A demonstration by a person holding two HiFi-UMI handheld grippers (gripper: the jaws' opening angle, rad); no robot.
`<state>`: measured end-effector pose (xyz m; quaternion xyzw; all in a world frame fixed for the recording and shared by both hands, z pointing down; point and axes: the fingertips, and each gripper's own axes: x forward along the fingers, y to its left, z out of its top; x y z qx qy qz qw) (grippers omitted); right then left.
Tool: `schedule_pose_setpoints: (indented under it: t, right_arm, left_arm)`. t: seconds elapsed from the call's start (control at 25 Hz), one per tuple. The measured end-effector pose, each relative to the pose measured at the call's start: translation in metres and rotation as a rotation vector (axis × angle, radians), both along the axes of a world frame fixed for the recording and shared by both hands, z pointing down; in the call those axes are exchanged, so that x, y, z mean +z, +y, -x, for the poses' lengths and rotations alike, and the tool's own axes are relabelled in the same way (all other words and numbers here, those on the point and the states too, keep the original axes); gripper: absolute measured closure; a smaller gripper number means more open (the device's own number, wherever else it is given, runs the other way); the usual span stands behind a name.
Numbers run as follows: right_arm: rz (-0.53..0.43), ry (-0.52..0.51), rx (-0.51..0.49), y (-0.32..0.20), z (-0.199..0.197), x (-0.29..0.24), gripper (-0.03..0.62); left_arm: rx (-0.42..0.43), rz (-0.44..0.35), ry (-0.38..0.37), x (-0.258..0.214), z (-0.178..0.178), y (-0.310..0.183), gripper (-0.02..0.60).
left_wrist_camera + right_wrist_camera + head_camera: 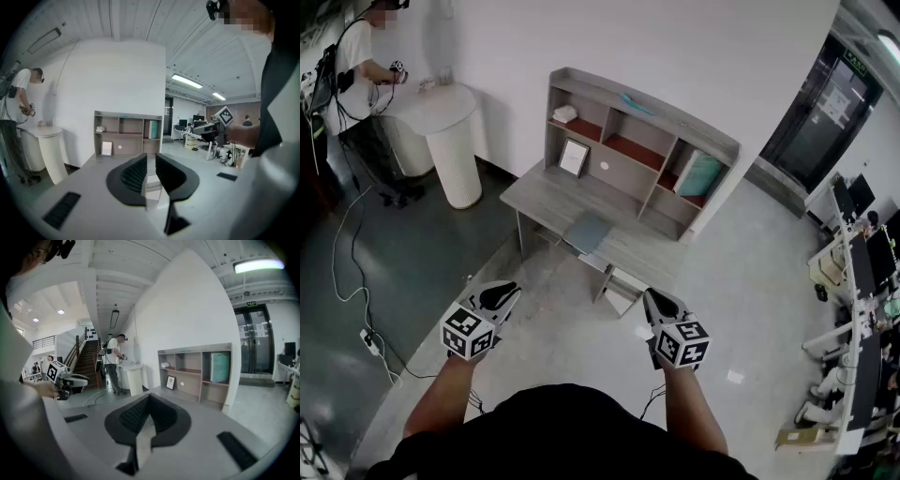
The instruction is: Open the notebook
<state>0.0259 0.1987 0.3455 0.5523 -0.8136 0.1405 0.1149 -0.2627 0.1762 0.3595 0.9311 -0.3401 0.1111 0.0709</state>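
The grey-blue notebook (586, 232) lies flat on the worktop (534, 192) at frame centre, well apart from the narrowly parted left claw (506, 294) and closed right claw (655, 301), both empty, so pinching its thin cover could shove the whole book.

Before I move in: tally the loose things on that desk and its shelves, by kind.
Notebook: 1
Picture frame: 1
Teal book: 1
White folded item: 1
Teal item on the top board: 1
Total: 5
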Motion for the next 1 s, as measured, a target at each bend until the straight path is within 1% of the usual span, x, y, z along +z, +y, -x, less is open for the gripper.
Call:
schedule_pose_setpoints:
  t: [0.12, 0.28, 0.4, 0.56, 0.68, 1.0]
  right_arm:
    - [-0.005, 0.009, -0.008, 0.019, -0.029, -0.002, 0.592]
    - [-0.003, 0.007, 0.006, 0.044, -0.070, 0.001, 0.591]
    - [0.002, 0.013, 0.013, 0.057, -0.097, 0.004, 0.591]
    - [-0.028, -0.014, 0.015, 0.066, -0.121, 0.000, 0.591]
    - [-0.051, -0.056, -0.006, 0.073, -0.128, -0.001, 0.591]
    - [-0.037, -0.052, -0.058, 0.089, -0.138, 0.004, 0.576]
  left_arm:
    - [0.002, 0.004, 0.011, -0.002, -0.035, 0.016, 0.518]
    - [0.024, 0.000, 0.008, -0.007, -0.081, 0.034, 0.518]
    - [0.031, -0.014, 0.003, -0.012, -0.107, 0.047, 0.518]
    - [0.016, -0.017, -0.004, -0.014, -0.127, 0.058, 0.518]
    - [0.006, -0.030, -0.013, -0.017, -0.137, 0.063, 0.518]
    - [-0.029, -0.079, -0.016, -0.033, -0.154, 0.076, 0.515]
